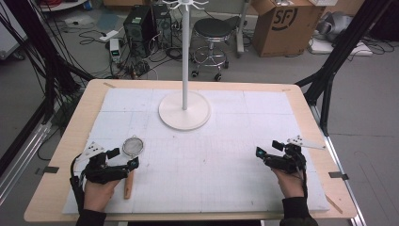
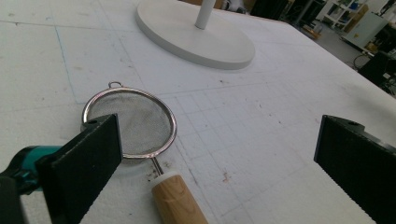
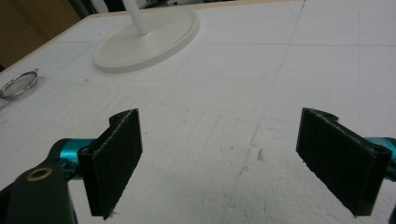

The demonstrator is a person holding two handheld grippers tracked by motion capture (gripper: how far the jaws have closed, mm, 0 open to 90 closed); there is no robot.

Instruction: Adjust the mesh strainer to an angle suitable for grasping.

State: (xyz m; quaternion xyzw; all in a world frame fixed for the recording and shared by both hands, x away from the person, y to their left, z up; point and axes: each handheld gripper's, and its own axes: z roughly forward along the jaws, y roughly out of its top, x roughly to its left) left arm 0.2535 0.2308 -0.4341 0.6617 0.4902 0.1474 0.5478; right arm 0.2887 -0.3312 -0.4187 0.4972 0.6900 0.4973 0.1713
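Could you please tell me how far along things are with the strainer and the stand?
Nothing looks done yet: the strainer lies flat on the mat, apart from the stand. In hand: nothing; both tongs are open, the left right beside the strainer's wooden handle, the right over bare mat. Grasping, and perhaps hanging it, remains.

A white stand (image 1: 184, 109) rises mid-table, with a black stool (image 1: 211, 34) and cardboard box (image 1: 285, 23) beyond.

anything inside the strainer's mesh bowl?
Nothing visible in the strainer: bare mesh in the left gripper view. The left tool has one jaw covering the bowl's near-left edge, so that part can't be checked.
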